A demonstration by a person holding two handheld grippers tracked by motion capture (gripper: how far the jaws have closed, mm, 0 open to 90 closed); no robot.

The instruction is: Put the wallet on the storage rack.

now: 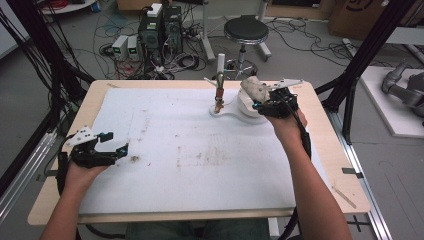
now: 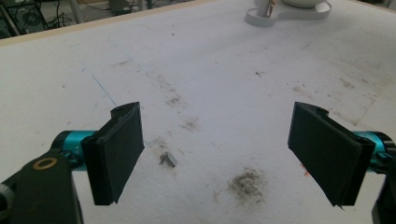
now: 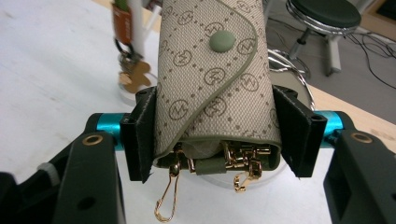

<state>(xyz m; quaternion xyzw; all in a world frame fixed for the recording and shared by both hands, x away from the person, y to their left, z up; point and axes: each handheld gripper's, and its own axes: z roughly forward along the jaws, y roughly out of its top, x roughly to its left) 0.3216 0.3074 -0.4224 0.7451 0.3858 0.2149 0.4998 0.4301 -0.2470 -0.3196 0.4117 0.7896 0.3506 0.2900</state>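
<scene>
My right gripper (image 1: 258, 96) is at the far right of the table, shut on a beige monogram key pouch (image 1: 254, 87). In the right gripper view the pouch (image 3: 212, 70) stands upright between the two pads (image 3: 145, 133), with a green snap button (image 3: 222, 42) on its flap and gold hooks (image 3: 168, 196) dangling from its open bottom end. Just left of it, a white stand (image 1: 220, 65) on a white base (image 1: 235, 111) carries a hanging key ring (image 1: 219, 97). My left gripper (image 1: 119, 142) rests low at the near left, open and holding nothing (image 2: 224, 144).
A stained white foam board (image 1: 200, 150) covers the wooden table (image 1: 335, 150). A small scrap (image 2: 168, 159) and a dirt smudge (image 2: 247, 184) lie between the left jaws. Beyond the far edge are a black stool (image 1: 245, 30), computer boxes (image 1: 160, 30) and cables.
</scene>
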